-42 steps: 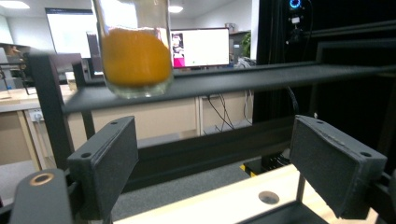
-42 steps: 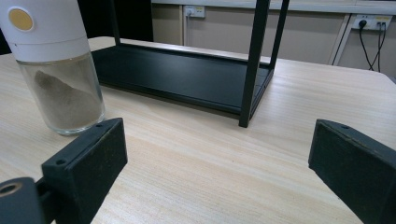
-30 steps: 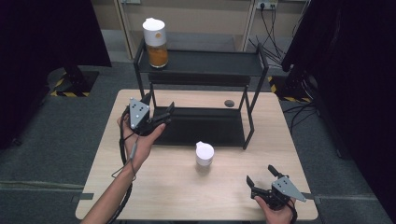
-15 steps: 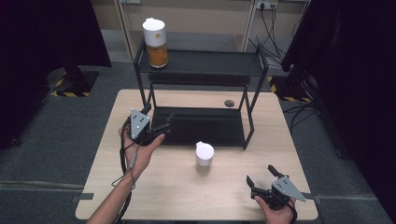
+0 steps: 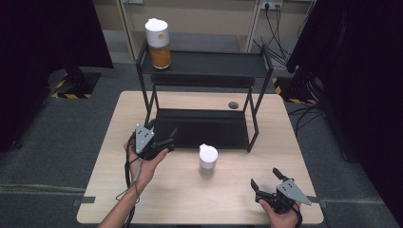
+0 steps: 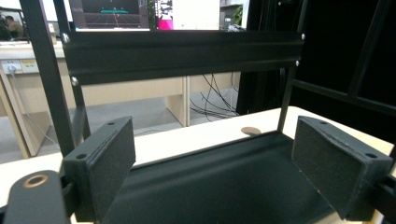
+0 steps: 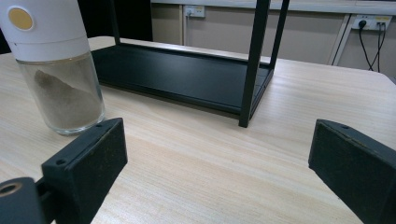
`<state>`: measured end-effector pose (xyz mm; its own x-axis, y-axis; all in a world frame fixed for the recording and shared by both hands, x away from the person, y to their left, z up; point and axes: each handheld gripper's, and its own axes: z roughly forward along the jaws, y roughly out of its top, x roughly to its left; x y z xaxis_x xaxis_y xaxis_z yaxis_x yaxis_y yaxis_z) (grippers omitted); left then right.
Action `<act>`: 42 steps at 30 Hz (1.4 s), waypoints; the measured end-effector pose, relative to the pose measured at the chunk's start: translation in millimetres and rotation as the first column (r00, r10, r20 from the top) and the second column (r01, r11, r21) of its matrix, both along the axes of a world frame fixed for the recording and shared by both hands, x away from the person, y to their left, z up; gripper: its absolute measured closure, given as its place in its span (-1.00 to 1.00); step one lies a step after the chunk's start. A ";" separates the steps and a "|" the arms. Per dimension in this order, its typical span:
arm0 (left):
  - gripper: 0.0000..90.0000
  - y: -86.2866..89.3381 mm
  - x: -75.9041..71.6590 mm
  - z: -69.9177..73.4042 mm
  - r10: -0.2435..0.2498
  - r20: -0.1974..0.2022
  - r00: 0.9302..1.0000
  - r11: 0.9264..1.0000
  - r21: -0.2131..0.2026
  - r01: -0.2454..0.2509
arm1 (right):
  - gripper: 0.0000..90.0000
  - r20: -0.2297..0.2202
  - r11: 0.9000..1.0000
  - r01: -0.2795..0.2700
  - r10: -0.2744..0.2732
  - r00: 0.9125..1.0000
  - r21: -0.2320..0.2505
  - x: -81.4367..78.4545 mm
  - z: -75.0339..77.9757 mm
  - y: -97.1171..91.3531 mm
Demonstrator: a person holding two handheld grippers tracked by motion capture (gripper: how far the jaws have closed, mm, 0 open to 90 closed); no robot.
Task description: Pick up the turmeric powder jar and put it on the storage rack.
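Note:
A black two-tier rack (image 5: pixel 214 64) stands at the back of the wooden table (image 5: pixel 190 199). On its top shelf, at the left, is a tall white-capped jar of orange stuff (image 5: pixel 159 45). A small white-capped glass jar (image 5: pixel 208 156) (image 7: pixel 56 74) holding grey powder stands on the table before the rack. My left gripper (image 5: pixel 168 139) (image 6: pixel 210 154) hovers at the front left of the lower shelf (image 6: pixel 224 177). Its jaws have just been opening, and nothing is between them. My right gripper (image 5: pixel 264 178) (image 7: pixel 215 154) rests open near the front right edge, to the right of the small jar.
A small dark round spot (image 5: pixel 233 105) (image 6: pixel 251 131) lies on the table behind the rack's lower shelf. A rack leg (image 7: pixel 250 70) stands ahead of my right gripper. Cables and wall sockets (image 5: pixel 273 19) lie beyond the table.
My left hand has come down and toward the table's front, from beside the rack's left legs to the lower shelf's front corner. The right gripper and both jars have stayed put.

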<state>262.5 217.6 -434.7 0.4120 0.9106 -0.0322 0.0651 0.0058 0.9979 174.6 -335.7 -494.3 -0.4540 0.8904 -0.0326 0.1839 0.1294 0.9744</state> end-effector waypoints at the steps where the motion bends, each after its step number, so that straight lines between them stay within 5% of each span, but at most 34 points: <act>1: -0.72 0.0 -0.6 -3.1 -0.002 -0.003 1.000 1.000 0.000 0.002 | -0.90 0.000 1.000 0.000 0.000 1.000 0.000 -0.1 0.0 0.0; 30: -0.72 1.5 -26.3 -71.4 0.019 -0.110 0.994 1.000 -0.005 -0.020 | -0.90 0.001 1.000 -0.003 0.003 1.000 0.001 0.1 -0.2 -0.5; 42: -0.73 4.0 -30.0 -79.8 0.014 -0.116 0.993 1.000 -0.016 -0.016 | -0.90 0.003 1.000 -0.005 0.005 1.000 0.006 0.0 -0.8 -1.7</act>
